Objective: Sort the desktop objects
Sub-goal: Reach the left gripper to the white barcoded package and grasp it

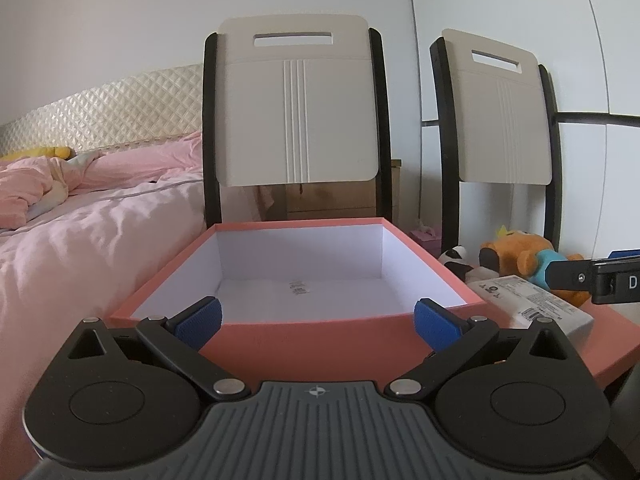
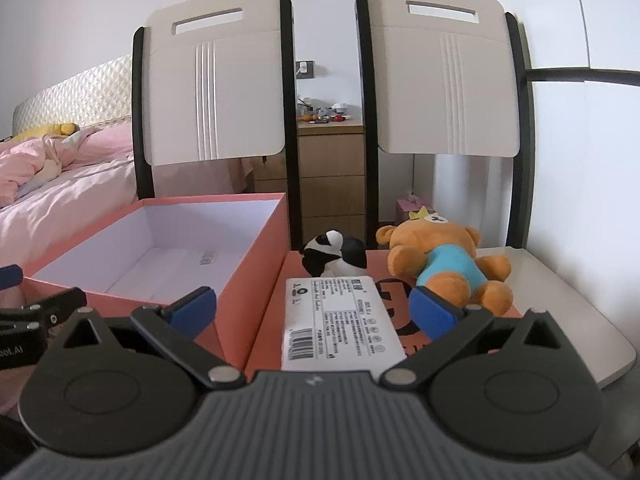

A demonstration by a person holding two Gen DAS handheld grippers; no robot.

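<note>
walls: you face plain white walls (image 2: 80, 8) in soft daylight.
chairs: two cream chair backs (image 2: 212, 80) with black frames stand side by side ahead of you.
bed: on your left, pink bedding (image 1: 80, 220) under a quilted headboard (image 1: 100, 112).
nightstand: a wooden drawer unit (image 2: 332, 176) shows between the chairs, clutter on top.

A salmon-pink box (image 2: 256, 256) with a white interior stands open and empty apart from a small printed label on its floor. Just to its right lies its flat pink lid (image 2: 372, 264), carrying three things: a white rectangular packet (image 2: 340, 320) with printed text and a barcode lying flat at the front, a small black-and-white plush (image 2: 334, 256) behind it, and an orange plush bear (image 2: 448, 264) in a blue shirt lying on its front to the right.
</note>
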